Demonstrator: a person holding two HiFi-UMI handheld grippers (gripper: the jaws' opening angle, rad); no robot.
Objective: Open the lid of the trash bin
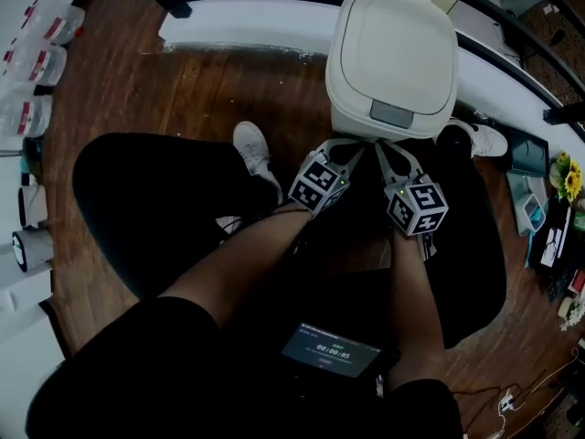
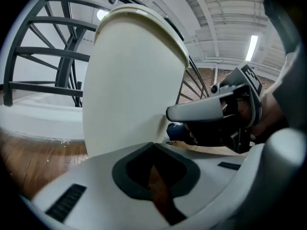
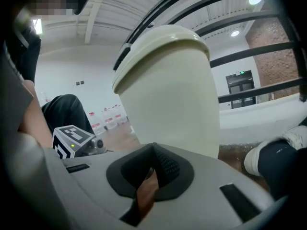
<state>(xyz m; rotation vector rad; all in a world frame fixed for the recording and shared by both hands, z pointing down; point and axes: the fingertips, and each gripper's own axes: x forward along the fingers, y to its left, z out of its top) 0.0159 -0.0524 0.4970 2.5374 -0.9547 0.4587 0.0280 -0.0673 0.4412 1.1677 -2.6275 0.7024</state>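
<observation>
A cream trash bin point(image 1: 391, 53) stands on the wooden floor ahead of me, lid down, with a grey push tab point(image 1: 395, 112) at its front edge. My left gripper point(image 1: 345, 144) and right gripper point(image 1: 391, 149) sit side by side just below the bin's front, low against its wall. Both are shut with nothing between the jaws. In the left gripper view the bin point(image 2: 129, 80) fills the middle beyond the closed left gripper point(image 2: 153, 146), and the right gripper's finger point(image 2: 206, 110) reaches in from the right. The right gripper view has the bin point(image 3: 168, 85) close ahead of the closed right gripper point(image 3: 153, 146).
A white raised ledge point(image 1: 247, 21) with a dark railing runs behind the bin. The person's legs and white shoes point(image 1: 252, 149) flank the grippers. A timer screen point(image 1: 331, 350) sits at the waist. Containers point(image 1: 27, 117) line the left edge, and small items and flowers point(image 1: 567, 176) lie at the right.
</observation>
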